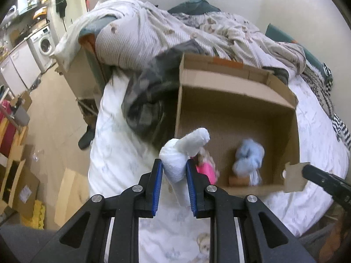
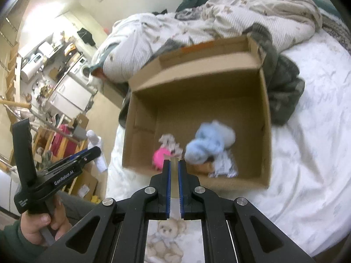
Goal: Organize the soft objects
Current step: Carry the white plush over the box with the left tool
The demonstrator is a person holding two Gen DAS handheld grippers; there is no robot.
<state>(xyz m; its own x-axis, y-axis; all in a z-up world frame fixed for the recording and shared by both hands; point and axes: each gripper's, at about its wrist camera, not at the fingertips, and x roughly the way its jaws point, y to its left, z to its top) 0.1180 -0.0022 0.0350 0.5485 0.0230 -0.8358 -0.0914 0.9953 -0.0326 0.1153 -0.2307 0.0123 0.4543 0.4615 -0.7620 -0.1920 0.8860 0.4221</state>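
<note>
Bedroom scene: a bed with a white printed sheet (image 1: 122,153), a rumpled striped duvet (image 1: 153,32) heaped at its far end, and a utility area with a washing machine (image 1: 45,43) beyond on the left. An open cardboard box (image 1: 237,114) sits on the sheet, flaps up. A dark grey garment (image 1: 144,100) lies crumpled against the box's outer wall.

Inside the box, near the front wall: a light blue plush toy (image 2: 208,142), a pink soft item (image 2: 160,156) just beside it, and a small brown piece (image 2: 203,167) with patterned fabric next to it under the blue plush. All are motion-blurred; finer identity cannot be told.

Left gripper (image 1: 174,168): blue-padded jaws clamped on a white soft bundle (image 1: 177,160), a rolled sock-like shape whose upper end sticks up past the fingertips. The bundle hangs above the sheet at the box's near-left corner, just outside the box wall. In the right wrist view the same gripper shows at the left edge, held in the person's left hand (image 2: 41,221), with the white bundle beyond it.

Right gripper (image 2: 174,164): jaws nearly together with a narrow gap, nothing between them. It points at the box's near wall, in front of the pink item and the blue plush. Its tip (image 1: 318,175) shows at the right edge of the left wrist view, beside a torn box flap (image 1: 295,176).
</note>
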